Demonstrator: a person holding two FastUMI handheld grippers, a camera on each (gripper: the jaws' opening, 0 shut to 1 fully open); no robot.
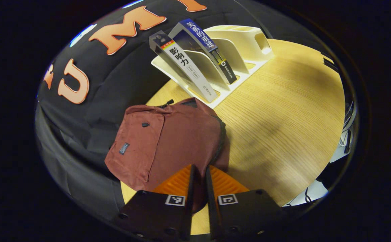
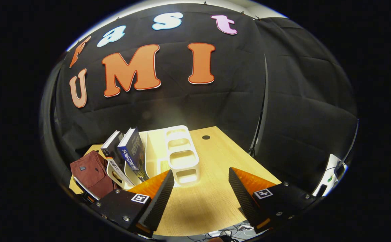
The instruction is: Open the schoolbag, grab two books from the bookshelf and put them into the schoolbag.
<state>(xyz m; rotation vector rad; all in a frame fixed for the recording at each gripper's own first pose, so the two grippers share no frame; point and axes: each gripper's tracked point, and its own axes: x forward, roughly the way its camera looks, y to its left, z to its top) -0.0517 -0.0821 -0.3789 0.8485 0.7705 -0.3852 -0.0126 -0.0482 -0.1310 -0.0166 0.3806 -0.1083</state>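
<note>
A dark red schoolbag (image 1: 168, 141) lies flat on the wooden table (image 1: 283, 117), its black zip (image 1: 220, 137) closed along the edge. My left gripper (image 1: 200, 168) is at the bag's near edge, fingers almost together with red fabric pinched between them. Behind the bag a white bookshelf (image 1: 246, 43) holds two leaning books, a grey-white one (image 1: 185, 64) and a blue one (image 1: 205, 43). In the right gripper view, my right gripper (image 2: 200, 181) hangs open above the table, in front of the bookshelf (image 2: 182, 154). The blue book (image 2: 131, 153), the grey book (image 2: 113, 151) and the schoolbag (image 2: 91, 173) are to its left.
The shelf's right-hand slots (image 1: 256, 37) are unfilled. Bare tabletop (image 2: 212, 151) spreads right of the shelf, with a small dark hole (image 2: 206, 137) near the back. Black cloth walls close the booth behind and at the sides. Cables (image 1: 345, 134) hang past the table's far edge.
</note>
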